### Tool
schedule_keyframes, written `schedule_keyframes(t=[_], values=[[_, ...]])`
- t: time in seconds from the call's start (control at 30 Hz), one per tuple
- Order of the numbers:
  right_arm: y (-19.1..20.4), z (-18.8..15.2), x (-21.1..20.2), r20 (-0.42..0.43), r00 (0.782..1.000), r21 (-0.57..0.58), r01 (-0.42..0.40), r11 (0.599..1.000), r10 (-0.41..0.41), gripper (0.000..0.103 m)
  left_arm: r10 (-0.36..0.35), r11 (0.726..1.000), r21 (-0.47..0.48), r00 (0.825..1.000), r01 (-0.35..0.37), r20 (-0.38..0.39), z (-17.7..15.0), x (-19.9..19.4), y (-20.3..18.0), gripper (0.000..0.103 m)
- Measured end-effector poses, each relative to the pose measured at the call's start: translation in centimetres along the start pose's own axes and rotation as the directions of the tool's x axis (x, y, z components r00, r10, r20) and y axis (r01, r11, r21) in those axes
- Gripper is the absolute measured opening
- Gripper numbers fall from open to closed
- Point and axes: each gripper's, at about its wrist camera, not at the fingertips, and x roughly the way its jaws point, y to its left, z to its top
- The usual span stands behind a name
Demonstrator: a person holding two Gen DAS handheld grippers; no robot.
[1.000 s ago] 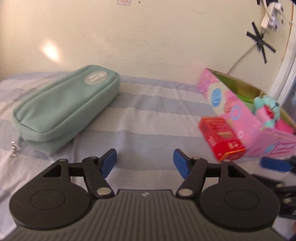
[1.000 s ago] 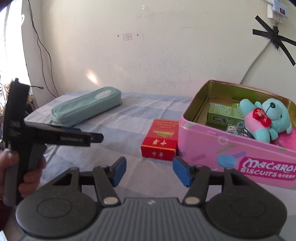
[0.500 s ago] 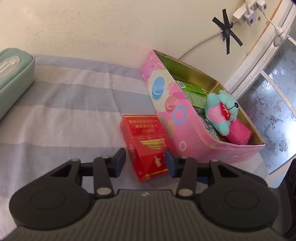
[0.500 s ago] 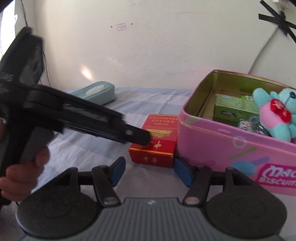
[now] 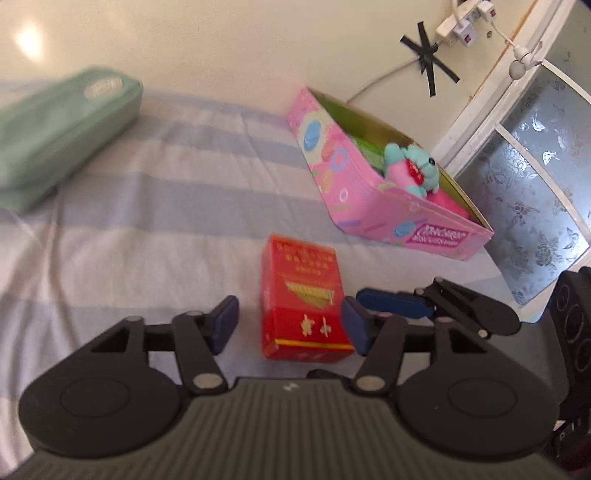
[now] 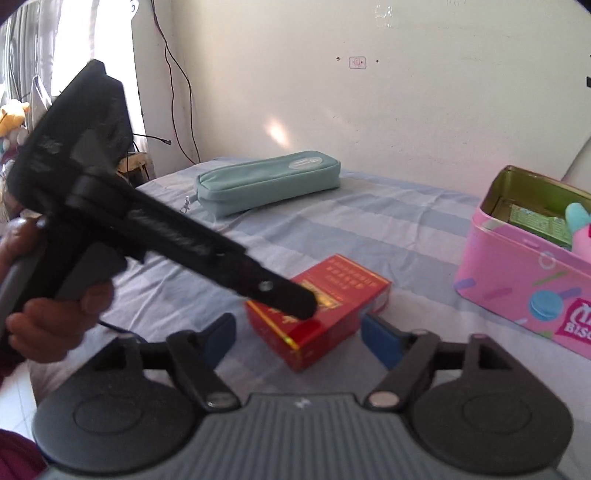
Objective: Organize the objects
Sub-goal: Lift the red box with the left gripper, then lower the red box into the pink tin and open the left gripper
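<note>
A red box (image 5: 301, 295) lies flat on the striped cloth, apart from the pink biscuit tin (image 5: 369, 210). My left gripper (image 5: 289, 325) straddles the box's near end, jaws opening; the left pad stands clear of it. In the right wrist view the red box (image 6: 343, 291) sits skewed just ahead of my right gripper (image 6: 301, 341), whose jaws are opening with gaps on both sides. A hand holds the left gripper (image 6: 295, 299), which reaches over the box. A teal plush toy (image 5: 410, 170) lies in the tin (image 6: 517, 269).
A mint pencil case (image 5: 62, 129) (image 6: 266, 181) lies at the far left near the wall. A green packet (image 6: 535, 221) sits inside the tin. A frosted window (image 5: 535, 177) and a power strip (image 5: 458, 26) are at the right. The bed's edge (image 6: 155, 184) drops off on the left.
The red box lay against the tin; now it lies apart from it and turned. The left jaws had narrowed around the box and have widened. The right jaws have widened too.
</note>
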Motion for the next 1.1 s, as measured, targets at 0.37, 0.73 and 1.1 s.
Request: schedule_keyframes(t=[0.37,0.73,1.1], values=[[-0.6,0.3,2.9,-0.044,0.999,-0.015,0.011,1.0,-0.012,0.073,0.059,0.998,0.006,0.998,-0.059,-0.004,1.3,2.6,-1.6,0.053],[-7.7,5.9,-4.0,0.182,0.975,0.03,0.122,0.992,-0.126,0.065,-0.071,0.989,0.13,0.996,0.064,0.049,11.5,5.7,-10.2,0.055],[-21.2,8.2,-0.3,0.009,0.989,0.238,0.14,0.961,-0.146,0.062,0.091,0.989,0.115,0.996,-0.089,-0.016,14.4,16.1,-12.0,0.057]])
